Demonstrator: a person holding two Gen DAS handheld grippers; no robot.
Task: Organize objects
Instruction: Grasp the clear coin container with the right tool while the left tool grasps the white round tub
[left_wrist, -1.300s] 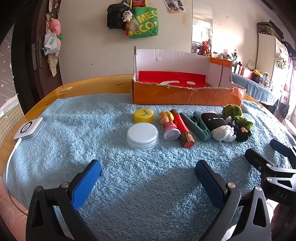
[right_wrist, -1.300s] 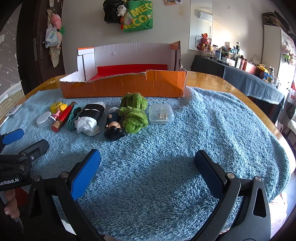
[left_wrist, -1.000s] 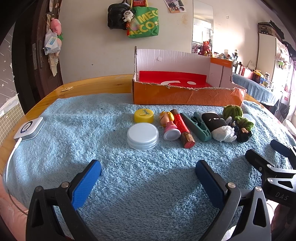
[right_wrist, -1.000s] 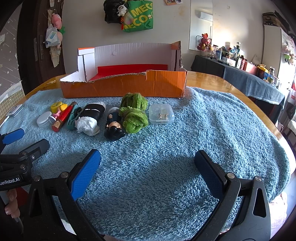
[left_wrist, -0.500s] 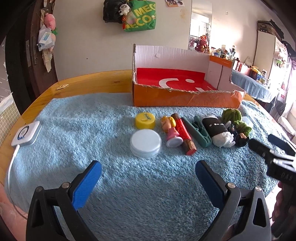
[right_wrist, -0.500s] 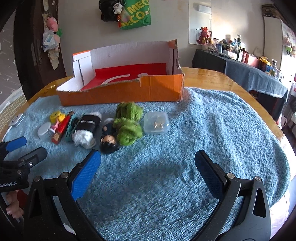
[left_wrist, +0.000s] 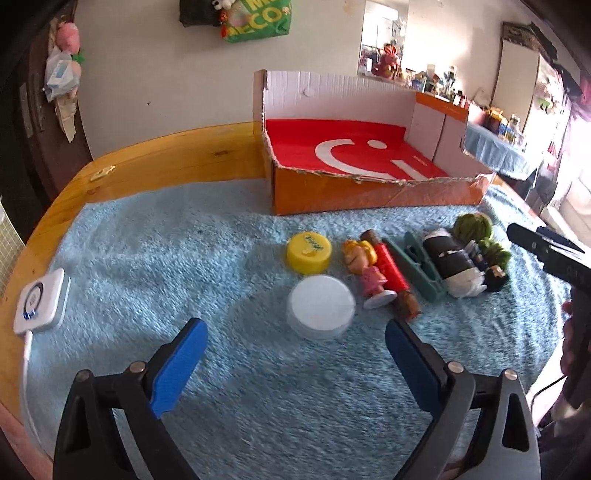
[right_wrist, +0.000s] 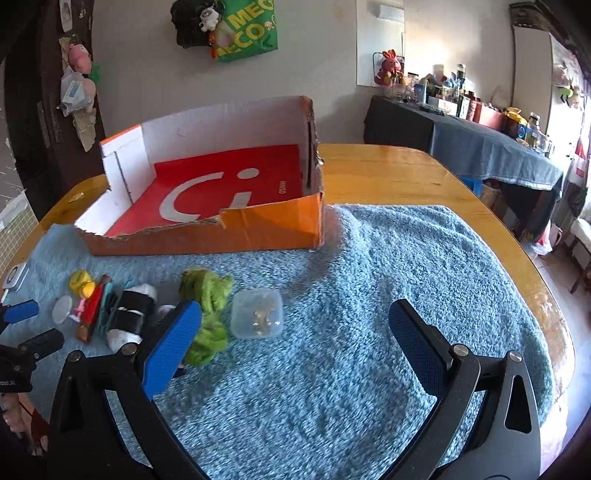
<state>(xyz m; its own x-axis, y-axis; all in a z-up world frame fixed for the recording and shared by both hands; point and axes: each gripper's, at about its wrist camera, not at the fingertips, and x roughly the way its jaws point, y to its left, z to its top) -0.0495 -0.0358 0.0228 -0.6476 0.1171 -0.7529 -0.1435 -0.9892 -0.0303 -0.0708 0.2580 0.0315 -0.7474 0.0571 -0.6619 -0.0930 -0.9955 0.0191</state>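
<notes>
A row of small things lies on the blue towel (left_wrist: 166, 258) in front of an orange cardboard box (left_wrist: 369, 194) with a red floor. From the left they are a yellow cap (left_wrist: 308, 253), a white lidded jar (left_wrist: 320, 312), a doll figure (left_wrist: 365, 269), a red cylinder (left_wrist: 393, 277), a teal clip (left_wrist: 421, 269), a black-and-white roll (left_wrist: 450, 266) and green yarn (left_wrist: 472, 223). My left gripper (left_wrist: 295, 330) hovers just short of the white jar. Its jaws are closing, with nothing between them. My right gripper (right_wrist: 295, 310) is open near the clear plastic case (right_wrist: 257, 314) and the green yarn (right_wrist: 207, 291).
A white puck-shaped device (left_wrist: 40, 301) with a cable sits at the towel's left edge. The wooden table (right_wrist: 388, 173) shows beyond the towel. Bags hang on the wall, and a cluttered side table (right_wrist: 498, 147) stands at the right. A person's hand holds each gripper.
Both grippers have risen and moved forward toward the row of things and tilted further down. The box floor now shows more fully. The right gripper's left finger now overlaps the yarn.
</notes>
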